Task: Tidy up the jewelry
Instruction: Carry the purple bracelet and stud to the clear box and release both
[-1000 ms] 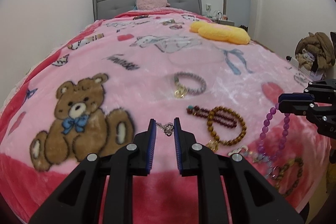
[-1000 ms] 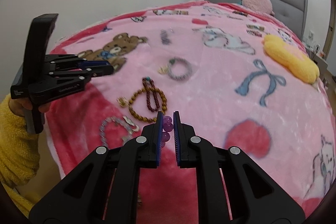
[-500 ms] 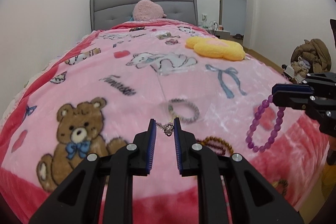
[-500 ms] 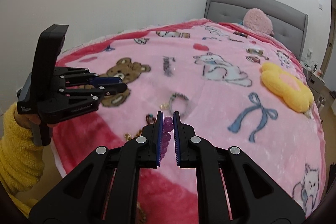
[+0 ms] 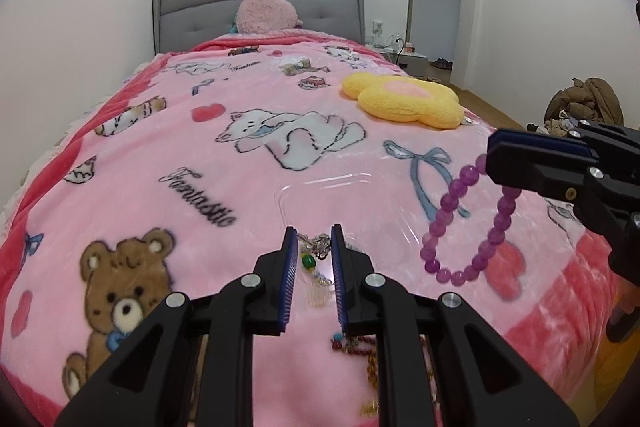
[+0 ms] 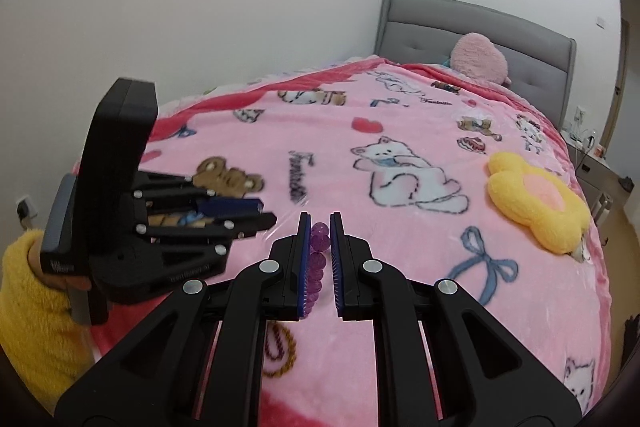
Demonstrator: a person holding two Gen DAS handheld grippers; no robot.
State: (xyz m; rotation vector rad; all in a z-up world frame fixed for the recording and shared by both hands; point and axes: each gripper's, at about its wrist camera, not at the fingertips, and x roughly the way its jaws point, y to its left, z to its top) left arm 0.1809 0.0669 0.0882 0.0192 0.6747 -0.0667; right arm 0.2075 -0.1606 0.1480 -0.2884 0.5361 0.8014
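Observation:
My left gripper (image 5: 314, 239) is shut on a silver charm bracelet (image 5: 316, 259) with a green bead, which hangs between the fingers above the pink blanket. My right gripper (image 6: 320, 227) is shut on a purple bead bracelet (image 6: 318, 243). In the left wrist view the purple bracelet (image 5: 468, 223) hangs as a loop from the right gripper (image 5: 492, 159) at the right. A clear plastic tray (image 5: 328, 183) lies on the blanket just beyond the left fingertips. Brown and dark red bead bracelets (image 5: 360, 343) lie on the blanket below the left gripper, and also show in the right wrist view (image 6: 280, 347).
The bed has a pink cartoon blanket (image 5: 240, 147), a yellow flower cushion (image 5: 404, 99) at the right, a pink heart pillow (image 5: 266, 13) by the grey headboard. A nightstand (image 5: 404, 57) and a brown bundle (image 5: 580, 103) stand beside the bed on the right.
Both grippers have risen and moved forward over the bed with their bracelets. The loose bracelets on the blanket have dropped below the fingers, and the clear tray has come into view ahead.

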